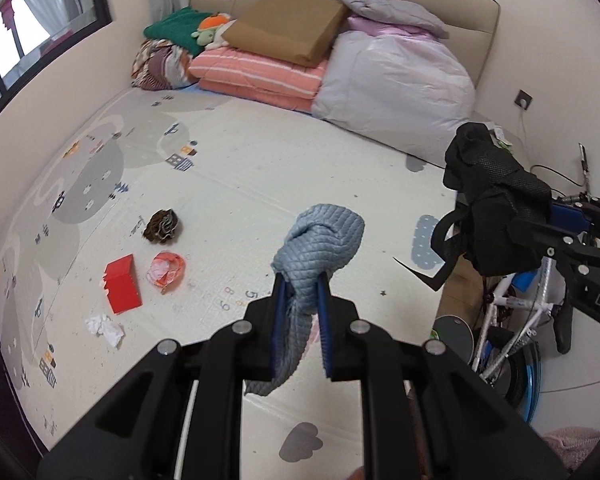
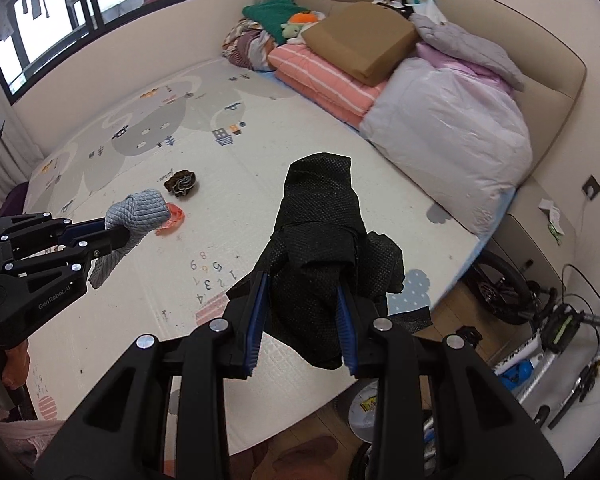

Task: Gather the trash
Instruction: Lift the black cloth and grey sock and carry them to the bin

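Black tools tilt downward: left tool [image 1: 302, 280] grips blue-grey cloth [image 1: 320, 236], right tool [image 2: 302, 284] black fabric [image 2: 324, 240].

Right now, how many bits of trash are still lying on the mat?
4: brown wad, orange wrapper right of the red box, white tissue nearest. More may hide behind the grippers.

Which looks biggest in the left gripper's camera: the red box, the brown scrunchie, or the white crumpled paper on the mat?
1. red box
2. brown scrunchie and white crumpled paper: these look about the same, and the paper lies nearer the camera, so I won't rank them.
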